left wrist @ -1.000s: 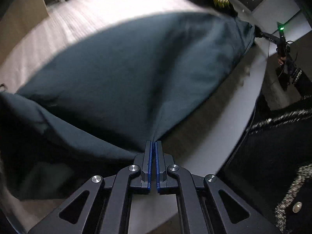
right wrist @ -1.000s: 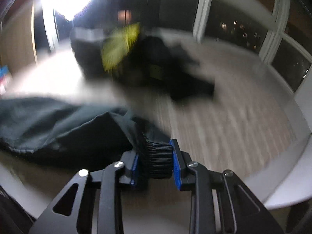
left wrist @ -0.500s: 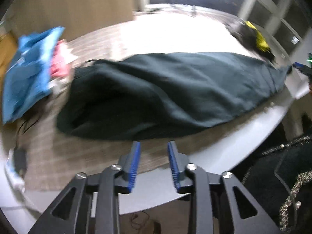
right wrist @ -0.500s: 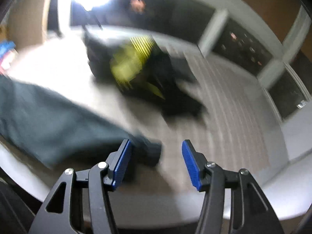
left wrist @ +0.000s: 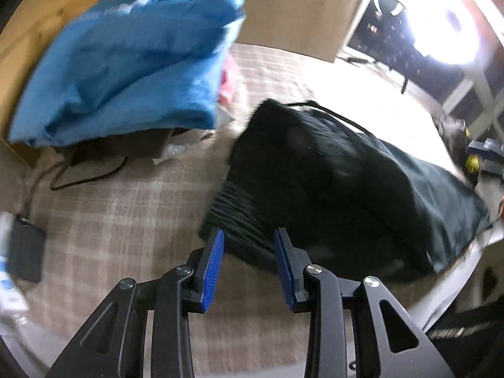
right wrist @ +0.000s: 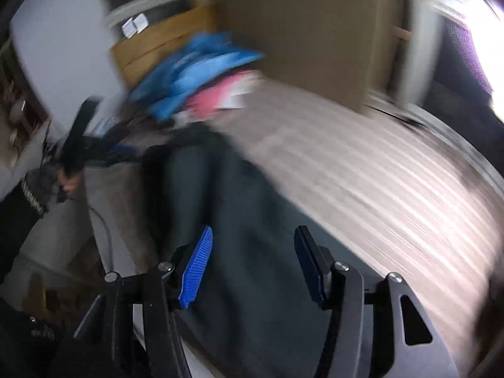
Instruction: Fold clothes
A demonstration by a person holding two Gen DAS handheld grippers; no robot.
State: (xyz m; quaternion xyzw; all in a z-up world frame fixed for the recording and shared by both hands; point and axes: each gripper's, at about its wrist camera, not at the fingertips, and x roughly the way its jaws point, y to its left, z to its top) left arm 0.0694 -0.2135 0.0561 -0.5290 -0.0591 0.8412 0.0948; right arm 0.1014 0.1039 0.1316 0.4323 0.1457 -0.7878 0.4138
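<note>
Left tool (left wrist: pixel 249 245) hangs with its jaws apart over the ribbed waistband of the dark garment (left wrist: pixel 340 189), pads clear of the cloth. The garment lies stretched across the checked desk (left wrist: pixel 126 208), beside a blue pile (left wrist: pixel 126 60). Right tool (right wrist: pixel 253 252), jaws wide, grips nothing above its other end.

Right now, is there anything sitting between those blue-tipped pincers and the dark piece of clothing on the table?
Nothing visible. The left gripper hangs open just above the ribbed edge of the dark garment, with no object between. The blue bundle and black cable lie off to the side.
</note>
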